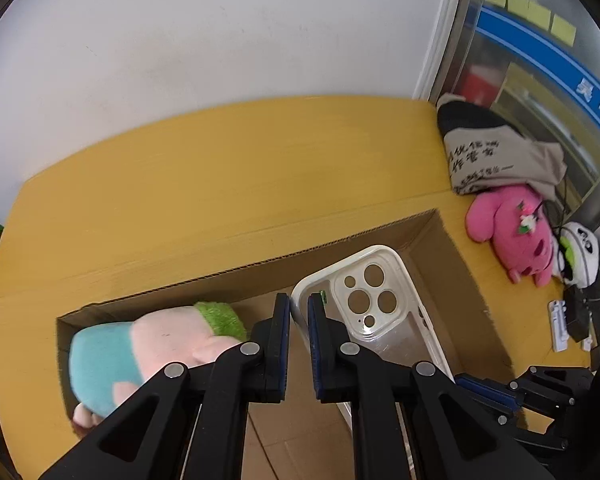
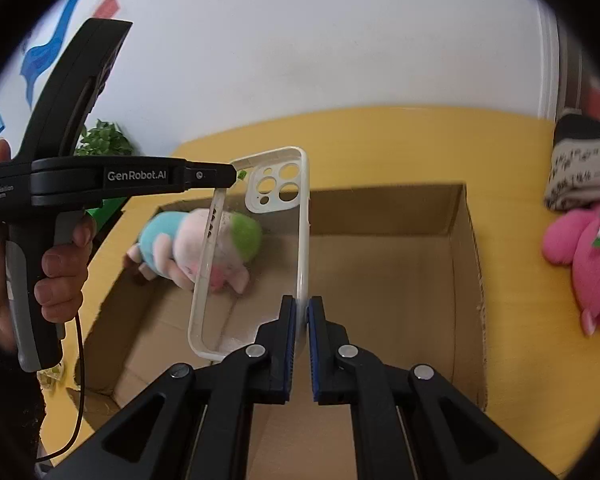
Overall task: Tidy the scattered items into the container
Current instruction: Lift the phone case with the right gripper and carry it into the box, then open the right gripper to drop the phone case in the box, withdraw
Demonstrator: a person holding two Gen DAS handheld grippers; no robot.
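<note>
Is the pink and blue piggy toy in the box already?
Yes, it is in. The piggy toy lies on the floor of the cardboard box, by its left wall, on its side.

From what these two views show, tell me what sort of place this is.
Probably an office or workroom corner, though that's a guess: a yellow desk against a plain white wall, sticky notes on a glass partition, and a power strip with cables.

— Where's everything sitting?
— The box (image 2: 468, 264) is on the counter (image 1: 220, 152), a plush toy (image 2: 204, 248) in its left end (phone case (image 2: 260, 248) above it); another plush (image 1: 512, 232) lies right of it.
</note>
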